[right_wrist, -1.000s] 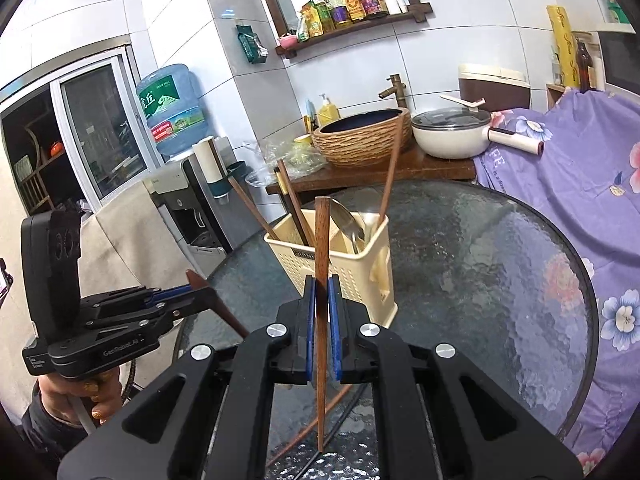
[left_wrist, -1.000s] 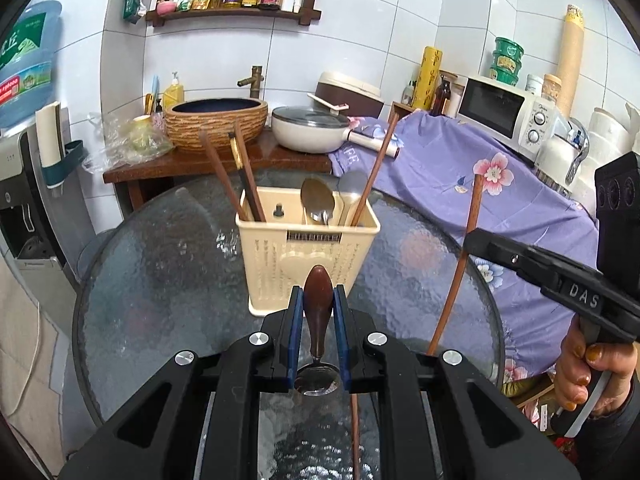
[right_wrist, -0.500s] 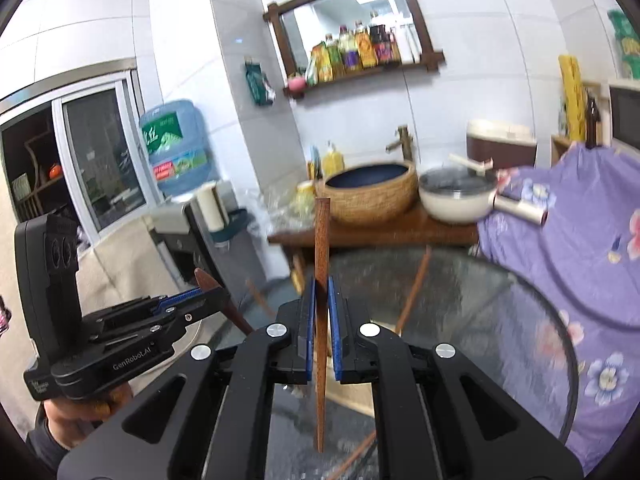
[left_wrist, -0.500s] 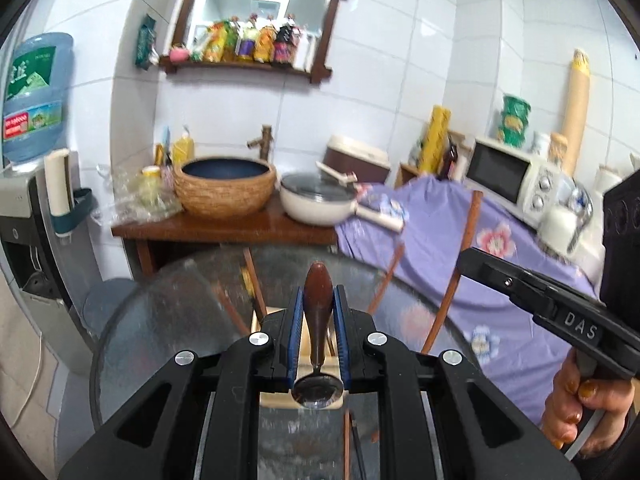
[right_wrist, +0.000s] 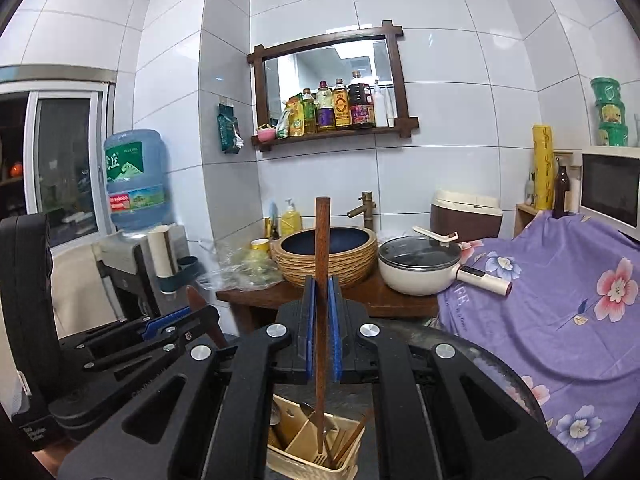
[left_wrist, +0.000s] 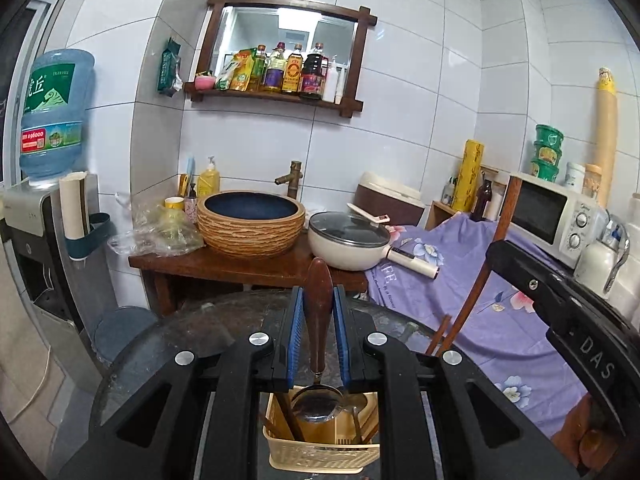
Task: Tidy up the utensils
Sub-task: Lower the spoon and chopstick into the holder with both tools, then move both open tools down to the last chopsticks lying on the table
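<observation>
While both hand-held grippers hover above a round glass table (left_wrist: 168, 344), each one is clamped on a single utensil. From the left wrist view, the left gripper (left_wrist: 318, 332) has its blue pads pressed against the dark wooden handle of a spoon (left_wrist: 319, 300). The handle stands upright between the pads, and the metal bowl of the spoon hangs below them, directly above a cream plastic utensil basket (left_wrist: 320, 450) that stands on the table. Inside the basket, brown chopsticks lean in the left compartment and other metal utensils lie to the right, though they are partly hidden.

From the right wrist view, the right gripper (right_wrist: 321, 328) is closed tightly on one long brown chopstick (right_wrist: 322, 264), held vertical. Its top rises well above the pads, and its lower tip hangs over the basket's dividers; whether it touches them cannot be told. The left gripper shows at the left edge of this view, with the reddish end of the spoon handle poking from its jaws.

Behind the table, a wooden counter (left_wrist: 224, 266) carries a woven basin (left_wrist: 251, 224) with a dark blue inside and a cream lidded pan (left_wrist: 350, 246). A purple flowered cloth (right_wrist: 560, 304) covers the surface to the right. A water dispenser bottle (left_wrist: 54, 114) stands at the left, and a framed wall shelf (left_wrist: 280, 52) holds sauce bottles.
</observation>
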A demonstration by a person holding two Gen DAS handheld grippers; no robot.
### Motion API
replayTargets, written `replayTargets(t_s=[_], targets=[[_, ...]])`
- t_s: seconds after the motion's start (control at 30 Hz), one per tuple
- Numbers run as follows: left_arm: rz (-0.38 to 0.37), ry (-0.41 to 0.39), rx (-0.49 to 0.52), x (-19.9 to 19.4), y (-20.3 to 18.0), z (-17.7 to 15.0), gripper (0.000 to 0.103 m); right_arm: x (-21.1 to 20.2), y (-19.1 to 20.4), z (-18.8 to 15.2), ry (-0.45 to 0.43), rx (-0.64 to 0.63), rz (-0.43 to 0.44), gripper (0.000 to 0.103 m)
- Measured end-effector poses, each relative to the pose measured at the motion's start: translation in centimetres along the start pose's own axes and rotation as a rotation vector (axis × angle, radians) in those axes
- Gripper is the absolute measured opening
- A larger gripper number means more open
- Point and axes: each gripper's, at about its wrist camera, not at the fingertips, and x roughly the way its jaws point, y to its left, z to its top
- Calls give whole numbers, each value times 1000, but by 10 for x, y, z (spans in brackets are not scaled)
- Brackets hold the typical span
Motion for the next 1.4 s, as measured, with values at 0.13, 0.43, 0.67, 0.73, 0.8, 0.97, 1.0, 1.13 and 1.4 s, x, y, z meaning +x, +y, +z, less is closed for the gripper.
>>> replayTargets(t_s=[0.13, 0.43, 0.67, 0.73, 0.8, 0.97, 1.0, 1.13, 1.4], targets=[[1, 36, -17, 14, 7, -19, 15, 12, -2, -24, 30, 2, -5, 7], [7, 111, 2, 35, 13, -54, 15, 32, -10, -75, 121, 34, -9, 7], [13, 159, 19, 47, 11, -72, 15, 39, -10, -94, 166, 30, -6, 7], [16, 169, 14, 50, 12, -76, 15, 40, -10, -99, 176, 30, -7, 7], [20, 174, 20, 52, 11, -80, 15, 40, -10, -102, 176, 24, -12, 7], [25, 174, 35, 52, 7, -81, 15, 42, -12, -106, 196, 22, -12, 7], [25, 176, 35, 53, 7, -80, 15, 43, -12, -107, 197, 22, -16, 7], [13, 172, 30, 51, 6, -80, 19, 42, -16, -110, 193, 31, -13, 8], [19, 104, 79, 24, 0, -85, 63, 12, -21, -117, 140, 32, -4, 47]])
